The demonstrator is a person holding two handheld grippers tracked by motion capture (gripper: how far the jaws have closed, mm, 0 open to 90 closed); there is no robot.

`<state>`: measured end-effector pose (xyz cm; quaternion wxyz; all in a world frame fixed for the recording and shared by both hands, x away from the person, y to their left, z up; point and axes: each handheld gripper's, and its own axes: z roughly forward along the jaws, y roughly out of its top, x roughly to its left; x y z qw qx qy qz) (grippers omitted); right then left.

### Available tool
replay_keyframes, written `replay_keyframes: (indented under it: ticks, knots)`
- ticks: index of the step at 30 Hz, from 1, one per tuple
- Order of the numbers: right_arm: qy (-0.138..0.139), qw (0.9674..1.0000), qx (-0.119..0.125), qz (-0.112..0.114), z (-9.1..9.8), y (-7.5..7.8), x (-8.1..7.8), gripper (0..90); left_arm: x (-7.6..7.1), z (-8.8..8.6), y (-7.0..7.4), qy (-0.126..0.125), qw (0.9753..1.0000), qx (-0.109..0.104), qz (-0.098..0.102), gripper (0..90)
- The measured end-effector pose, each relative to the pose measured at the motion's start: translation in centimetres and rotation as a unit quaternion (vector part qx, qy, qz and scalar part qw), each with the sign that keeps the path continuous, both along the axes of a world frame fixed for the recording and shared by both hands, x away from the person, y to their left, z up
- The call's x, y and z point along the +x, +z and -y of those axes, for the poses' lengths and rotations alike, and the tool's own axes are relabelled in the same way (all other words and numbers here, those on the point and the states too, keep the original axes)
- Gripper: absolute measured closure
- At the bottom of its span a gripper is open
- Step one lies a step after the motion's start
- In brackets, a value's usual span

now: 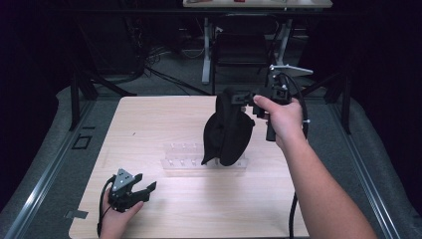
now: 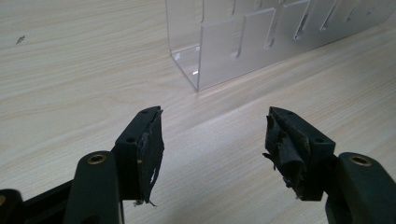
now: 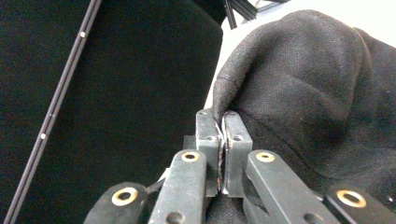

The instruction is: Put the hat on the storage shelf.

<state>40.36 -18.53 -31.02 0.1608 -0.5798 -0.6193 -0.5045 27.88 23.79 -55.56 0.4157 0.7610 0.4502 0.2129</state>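
Now my right gripper [image 1: 247,97] clamps black cloth [image 1: 228,130] edge, lifted frame centre above clear rack [image 1: 181,158]; left gripper [image 1: 144,185] jaws apart, lower left, waiting.

- The left gripper [image 1: 142,189] sits low near the table's front edge, held in the left hand [image 1: 117,221], jaws spread wide apart.
- The right gripper [image 1: 239,98] is raised on an outstretched forearm, the right hand [image 1: 281,119] wrapped around it, jaws pressed together on black fabric [image 3: 303,93].

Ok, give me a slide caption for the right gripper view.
Right gripper, jaws shut, pinching the edge of a black knitted fabric cap held up in the air.
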Motion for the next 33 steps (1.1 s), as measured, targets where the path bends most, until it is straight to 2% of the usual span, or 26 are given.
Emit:
replay_keyframes:
  ticks: [3,6,8,13,16,20,22,26,28,29,33]
  knots:
    - [0.003,1.0,-0.003,-0.002,-0.6,-0.5,0.1,87.8,0.0,0.0,0.0,-0.001,1.0,-0.001,0.001,37.6]
    - [0.01,0.9999,0.009,-0.003,-1.0,-0.7,0.2,87.7,-0.1,0.0,0.2,-0.002,1.0,-0.001,0.002,37.6]
    - [0.015,0.9998,0.014,-0.004,-1.4,-0.8,0.2,87.7,-0.2,0.1,0.4,-0.007,0.9999,-0.01,0.007,37.6]
    - [0.018,0.9995,0.024,-0.004,-1.9,-1.0,0.2,87.4,-0.3,0.8,1.0,-0.015,0.9995,-0.018,0.02,39.6]
    - [0.021,0.9992,0.032,-0.006,-2.0,-1.4,0.2,87.1,-0.4,1.5,2.0,-0.028,0.9988,-0.023,0.034,41.1]
    - [0.02,0.9992,0.035,-0.005,-2.1,-1.6,0.3,87.0,-0.4,3.0,3.7,-0.058,0.9964,-0.035,0.051,42.4]
    - [0.023,0.9991,0.036,-0.004,-2.2,-1.6,0.3,86.9,-0.1,3.7,4.3,-0.07,0.9953,-0.034,0.058,44.7]
    - [0.026,0.9984,0.049,-0.006,-2.6,-2.0,0.4,86.7,0.5,5.6,5.5,-0.094,0.9928,-0.036,0.065,47.6]
    - [0.028,0.9982,0.053,-0.007,-2.6,-2.1,0.5,86.7,0.6,5.9,5.7,-0.097,0.9925,-0.033,0.067,49.1]
    - [0.029,0.9977,0.061,-0.009,-2.8,-2.3,0.5,86.8,0.9,7.0,6.4,-0.106,0.9914,-0.032,0.07,49.5]
    - [0.029,0.9974,0.066,-0.01,-2.7,-2.5,0.6,86.8,1.3,8.5,7.4,-0.122,0.9893,-0.033,0.073,51.8]
